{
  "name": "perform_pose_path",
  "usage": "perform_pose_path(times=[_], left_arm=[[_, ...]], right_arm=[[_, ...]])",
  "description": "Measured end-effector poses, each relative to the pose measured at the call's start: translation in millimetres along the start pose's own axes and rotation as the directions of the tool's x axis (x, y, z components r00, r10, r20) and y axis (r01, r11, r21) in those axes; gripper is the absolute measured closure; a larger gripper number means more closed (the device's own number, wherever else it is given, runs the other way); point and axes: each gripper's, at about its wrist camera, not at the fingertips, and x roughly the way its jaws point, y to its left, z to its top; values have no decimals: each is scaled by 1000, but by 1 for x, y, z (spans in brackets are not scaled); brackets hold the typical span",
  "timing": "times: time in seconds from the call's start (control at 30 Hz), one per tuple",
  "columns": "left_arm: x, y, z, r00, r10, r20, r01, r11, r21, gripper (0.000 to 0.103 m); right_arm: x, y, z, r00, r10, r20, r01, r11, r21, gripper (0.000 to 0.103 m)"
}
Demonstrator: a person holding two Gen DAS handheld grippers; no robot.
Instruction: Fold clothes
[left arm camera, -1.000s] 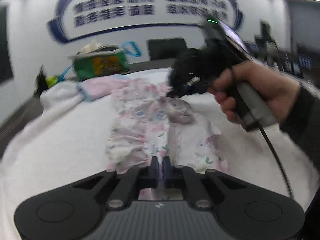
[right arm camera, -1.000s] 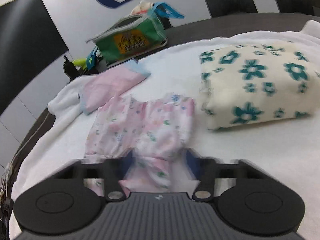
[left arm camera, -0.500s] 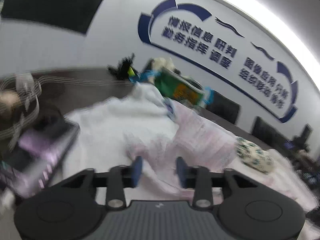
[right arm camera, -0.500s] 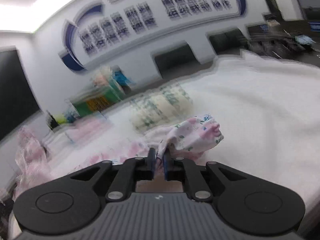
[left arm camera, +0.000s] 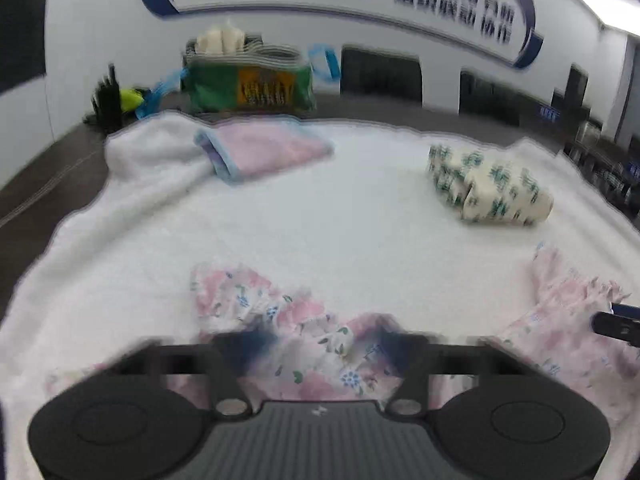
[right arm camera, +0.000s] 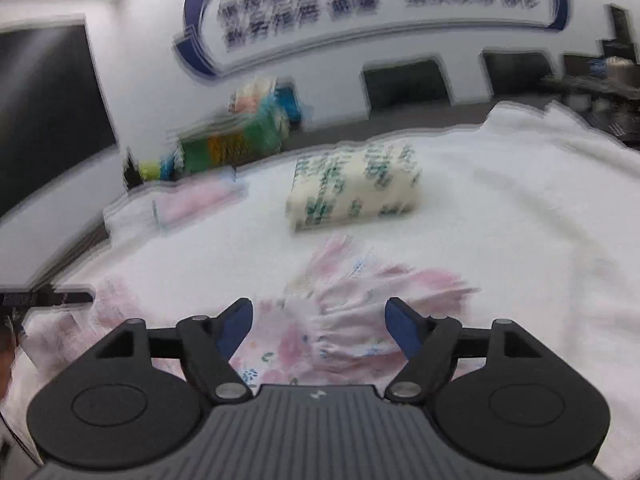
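A pink floral garment [left arm camera: 304, 344] lies crumpled on the white towel [left arm camera: 320, 216] near the front edge; it also shows in the right wrist view [right arm camera: 344, 312]. My left gripper [left arm camera: 320, 344] is open, its blurred fingers low over the garment's left part. My right gripper [right arm camera: 319, 324] is open, its blue-padded fingers on either side of the gathered cloth without gripping it. The right gripper's fingertip [left arm camera: 616, 322] shows at the right edge of the left wrist view.
A folded cream cloth with green flowers [left arm camera: 488, 186] lies at the back right and a folded pink cloth [left arm camera: 264, 152] at the back left. A green bag [left arm camera: 248, 84] stands behind on the dark table. Black chairs line the wall.
Both grippers swung round and came down at the front of the towel with the garment. The right gripper, shut on the garment half a second ago, has opened and let it go.
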Motion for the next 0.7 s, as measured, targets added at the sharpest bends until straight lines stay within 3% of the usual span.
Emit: perform_pose_path(times=[0.07, 0.1, 0.13, 0.2, 0.27, 0.33, 0.37, 0.4, 0.43, 0.5, 0.53, 0.57, 0.6, 0.63, 0.67, 0.7], left_arm=[[2, 5, -8, 1000, -16, -10, 16, 999, -45, 101], [-12, 13, -16, 999, -19, 39, 22, 996, -82, 101], [-26, 20, -24, 996, -19, 88, 30, 992, -120, 101], [-81, 37, -52, 970, -12, 244, 63, 977, -203, 101], [-128, 53, -89, 955, -1, 296, 89, 954, -286, 101], [-153, 62, -128, 967, -28, 253, 105, 948, -300, 96], [-162, 63, -139, 971, -33, 238, 98, 959, -265, 80], [-170, 64, -151, 974, -38, 222, 90, 969, -230, 67], [-179, 64, -162, 978, -43, 206, 84, 977, -194, 62], [-197, 67, -163, 970, -55, 238, 89, 987, -134, 52], [-204, 64, -159, 959, -91, 269, 123, 987, -104, 49], [-207, 61, -153, 939, -144, 312, 172, 983, -64, 41], [-210, 59, -147, 915, -198, 353, 220, 975, -22, 29], [-206, 51, -138, 891, -270, 366, 276, 960, 35, 24], [-202, 42, -130, 862, -340, 375, 330, 939, 93, 20], [-194, 30, -125, 847, -403, 347, 372, 915, 156, 20]], right_arm=[[15, 3, 1, 999, 6, -40, -6, 1000, -13, 76], [22, 4, 2, 998, 9, -58, -10, 1000, -18, 96], [13, 3, -1, 999, 18, -40, -19, 1000, -16, 97], [-28, 2, -6, 996, 66, 54, -64, 997, -38, 97], [-75, 2, -14, 982, 128, 141, -119, 990, -68, 97], [-113, -2, -26, 969, 205, 139, -187, 974, -130, 92], [-124, -5, -30, 970, 199, 138, -178, 973, -148, 89], [-133, -9, -35, 972, 188, 140, -165, 973, -164, 74], [-143, -12, -39, 974, 178, 142, -152, 972, -180, 60], [-152, -12, -46, 974, 188, 124, -154, 958, -244, 44], [-150, -8, -47, 972, 211, 100, -174, 940, -295, 42], [-147, -3, -49, 970, 233, 75, -194, 918, -345, 41], [-145, 1, -50, 966, 254, 49, -215, 894, -394, 33], [-143, 5, -52, 962, 272, 21, -236, 866, -440, 22], [-140, 9, -54, 957, 290, -7, -257, 836, -485, 19], [-138, 13, -55, 952, 305, -36, -278, 803, -528, 18]])
